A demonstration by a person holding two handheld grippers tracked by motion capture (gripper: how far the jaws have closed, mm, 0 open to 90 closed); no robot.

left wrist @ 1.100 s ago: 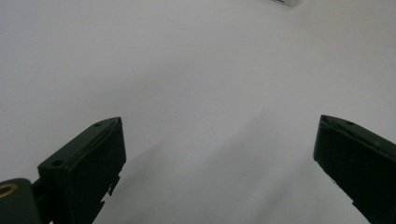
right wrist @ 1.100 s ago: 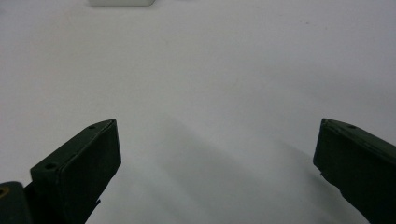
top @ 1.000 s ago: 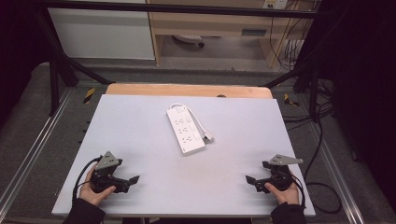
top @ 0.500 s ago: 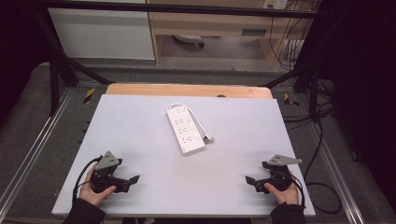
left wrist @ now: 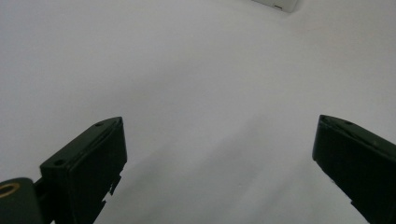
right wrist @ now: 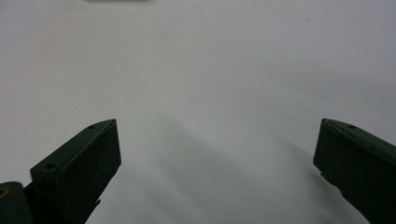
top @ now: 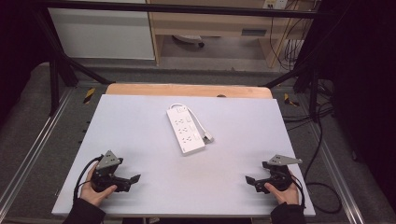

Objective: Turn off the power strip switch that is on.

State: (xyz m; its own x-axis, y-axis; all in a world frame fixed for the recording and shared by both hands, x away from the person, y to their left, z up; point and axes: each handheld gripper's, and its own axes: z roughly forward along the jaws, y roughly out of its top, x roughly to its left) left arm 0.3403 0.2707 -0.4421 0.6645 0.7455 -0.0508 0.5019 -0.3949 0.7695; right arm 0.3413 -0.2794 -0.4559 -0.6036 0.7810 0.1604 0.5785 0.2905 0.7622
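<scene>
Centrally, power strip (top: pixel 186 129) on table (top: pixel 140 121); left gripper (top: pixel 133 179) at 7 o'clock, right gripper (top: pixel 250 179) at 5, jaws spread, empty.

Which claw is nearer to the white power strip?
Left, slightly. The left claw is below-left of the power strip; the right claw is below-right, a bit farther.
</scene>
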